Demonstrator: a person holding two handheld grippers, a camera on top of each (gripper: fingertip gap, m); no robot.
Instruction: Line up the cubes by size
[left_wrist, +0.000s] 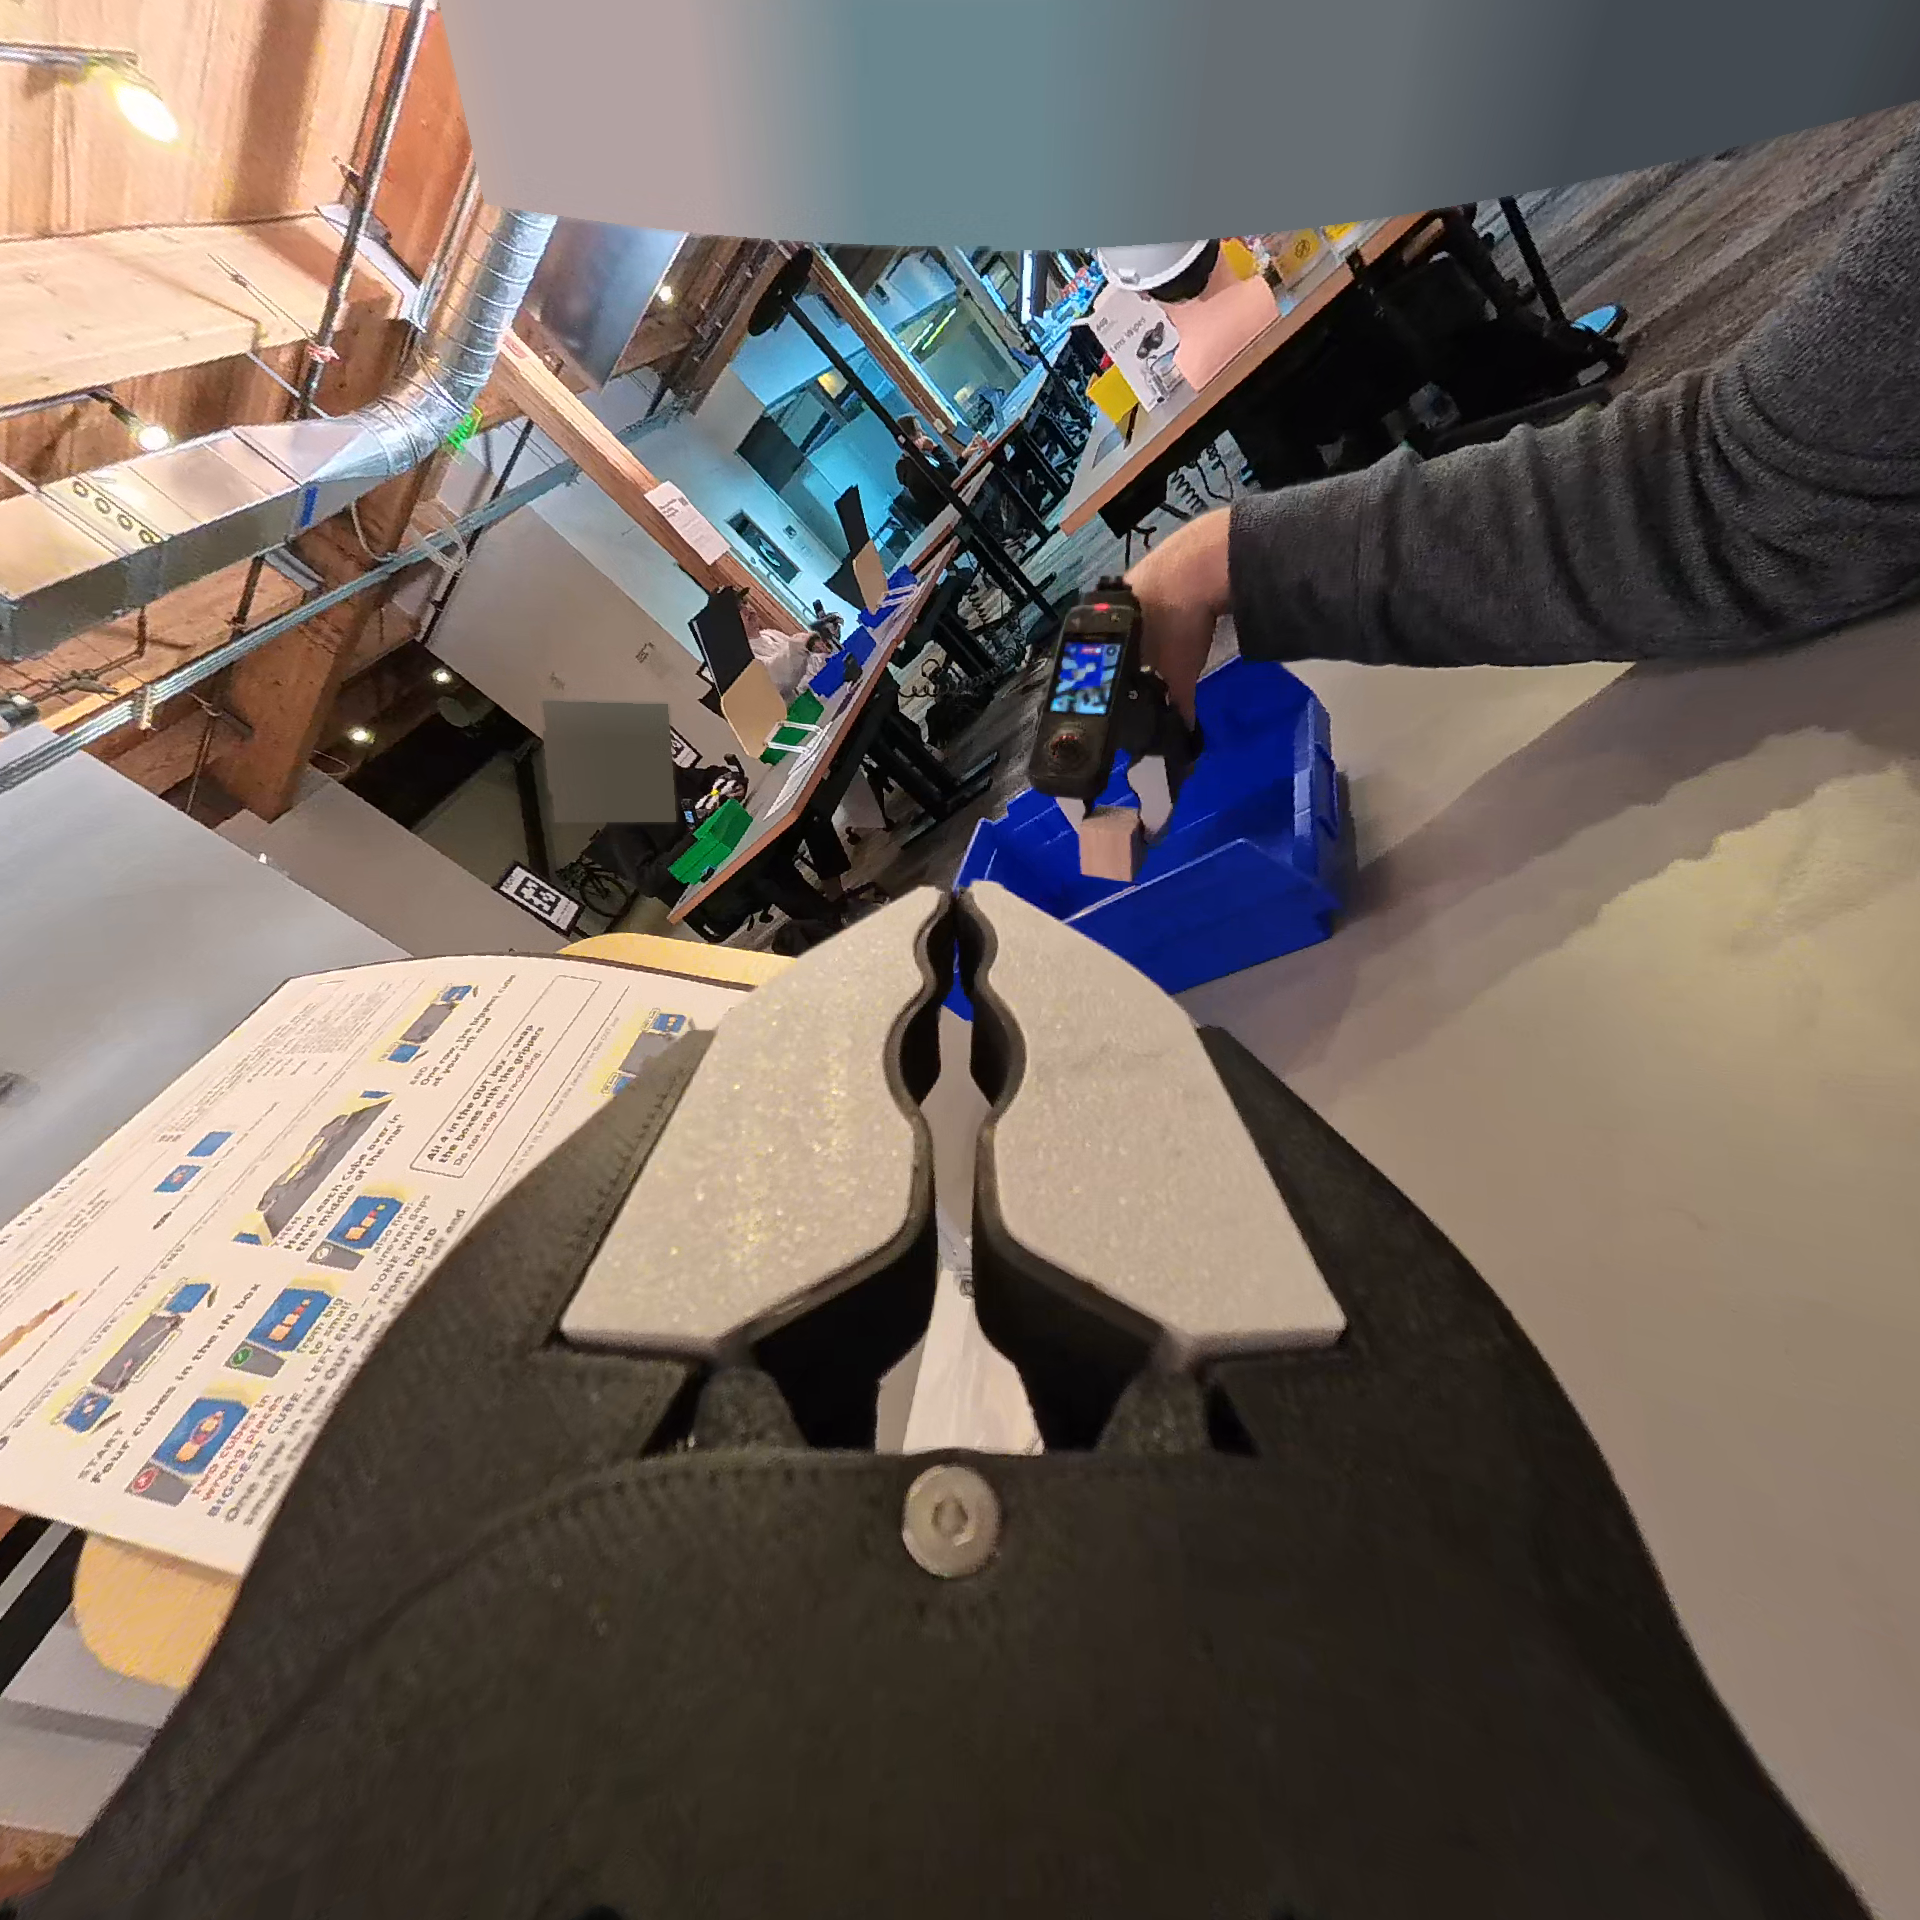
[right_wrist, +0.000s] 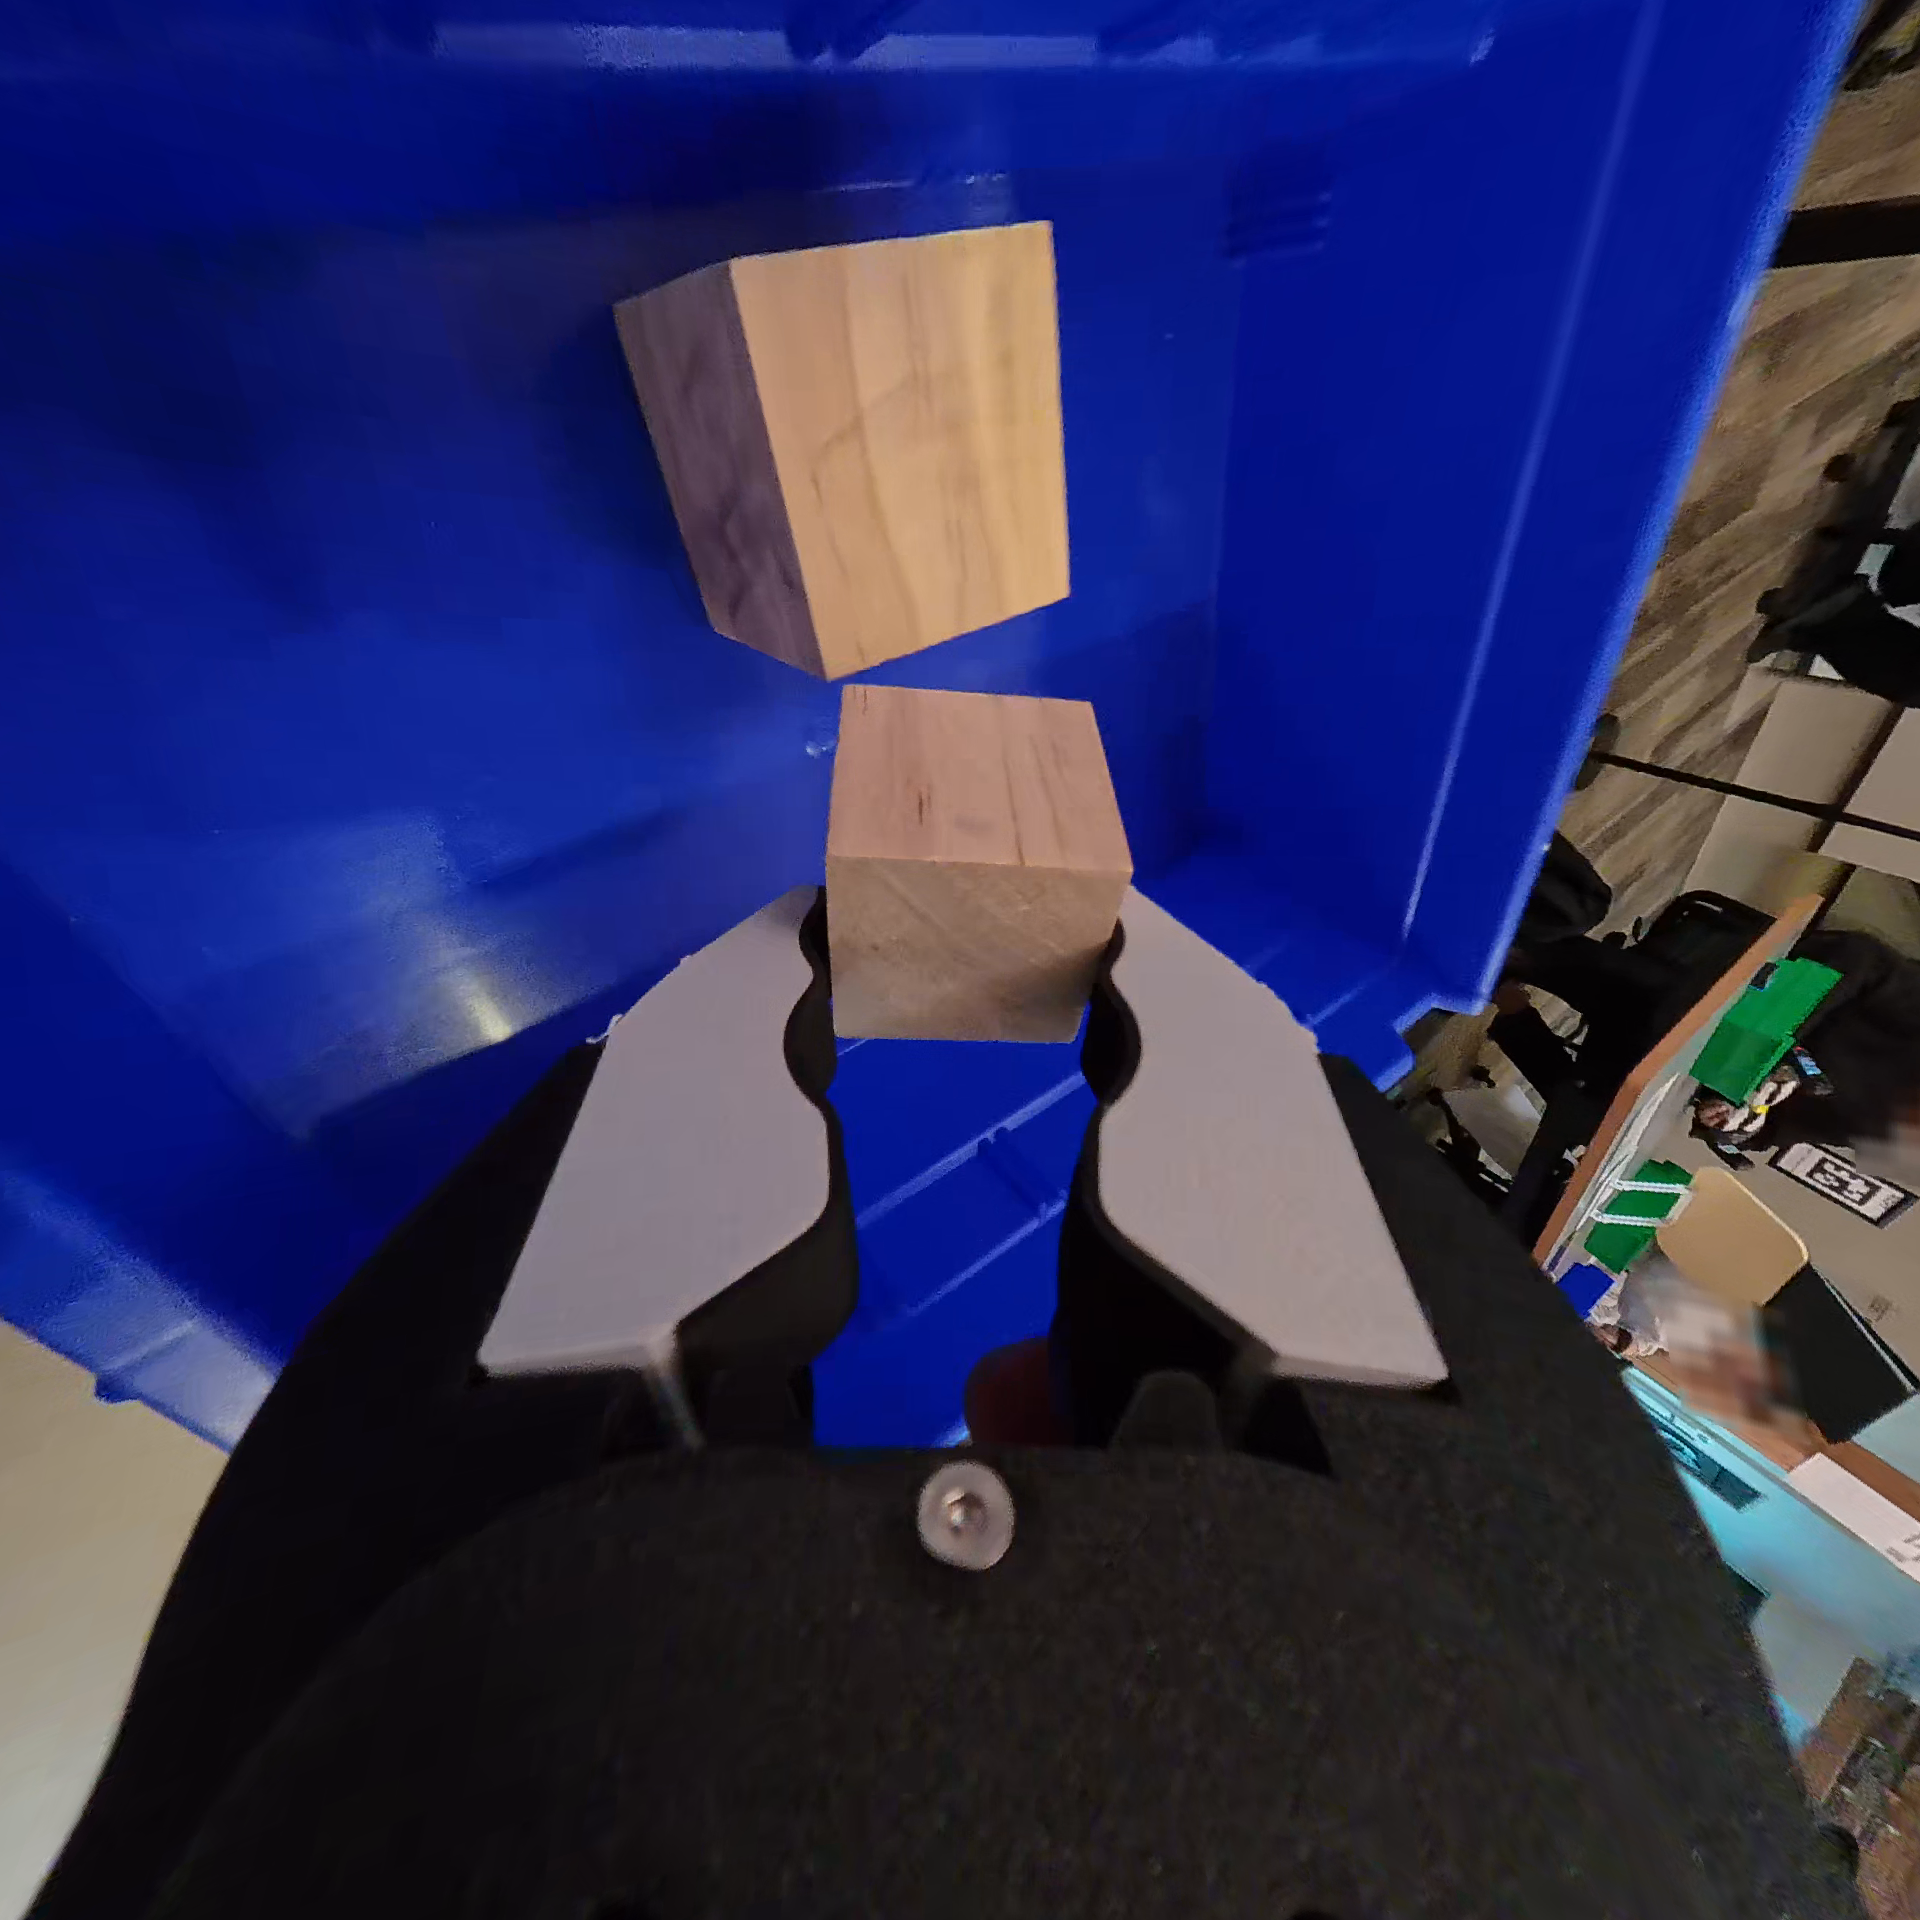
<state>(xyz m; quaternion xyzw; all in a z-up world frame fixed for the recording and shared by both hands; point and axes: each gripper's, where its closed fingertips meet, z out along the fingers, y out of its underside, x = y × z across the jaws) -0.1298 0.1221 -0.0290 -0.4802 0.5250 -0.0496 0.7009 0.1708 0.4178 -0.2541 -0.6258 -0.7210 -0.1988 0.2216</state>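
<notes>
My right gripper (right_wrist: 966, 935) is shut on a plain wooden cube (right_wrist: 971, 862), both pads pressed on its sides, inside a blue bin (right_wrist: 312, 520). A larger wooden cube (right_wrist: 873, 447) lies just beyond it on the bin floor. In the left wrist view my right gripper (left_wrist: 1127, 821) shows over the blue bin (left_wrist: 1226, 894) with the cube (left_wrist: 1110, 844) between its fingers. My left gripper (left_wrist: 956, 904) is shut with nothing in it, held above the grey table (left_wrist: 1558, 1143) near a printed instruction sheet (left_wrist: 260, 1195).
A person's grey sleeve (left_wrist: 1610, 520) and hand reach in from the right over the bin. Work tables with green and blue bins (left_wrist: 717, 831) stand in the background. The bin's walls (right_wrist: 1507, 520) close in around the right gripper. Tip to tip, the grippers are about 50 cm apart.
</notes>
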